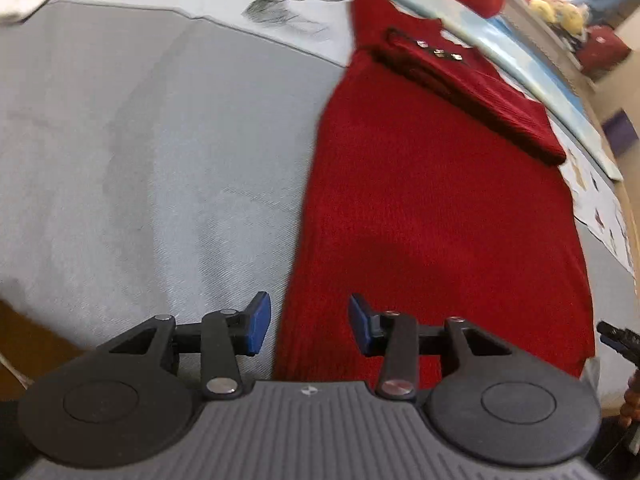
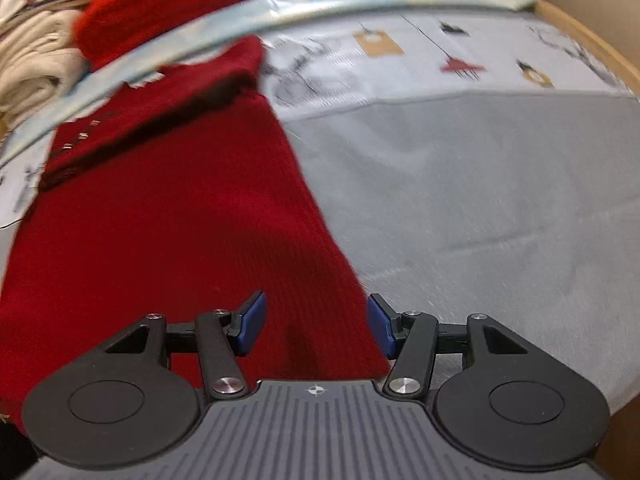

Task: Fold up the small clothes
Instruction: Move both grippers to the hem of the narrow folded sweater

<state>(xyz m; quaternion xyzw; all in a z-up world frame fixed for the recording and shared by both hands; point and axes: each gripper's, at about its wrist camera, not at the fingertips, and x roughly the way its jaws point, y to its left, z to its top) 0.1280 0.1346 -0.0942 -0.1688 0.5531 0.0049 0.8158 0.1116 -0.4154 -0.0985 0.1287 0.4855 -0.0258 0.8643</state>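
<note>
The left tongs (image 1: 309, 322) stand spread, blue pads apart, with nothing pinched; the near left edge of the red knit garment (image 1: 432, 208) runs between them, though whether the pads touch it cannot be told. The right tongs (image 2: 316, 322) are likewise spread, straddling the garment's near right corner without pressing on it. The garment lies flat and lengthwise on the grey cloth (image 1: 152, 152) covering the tabletop, with one sleeve (image 1: 472, 92) folded across its upper part beside a few small metal studs (image 1: 438, 51). Beyond the grey cloth lies a pale printed sheet (image 2: 420, 52) with drawings. At the far edge sit a second red piece (image 2: 160, 4) and cream folded fabrics (image 2: 28, 60).
</note>
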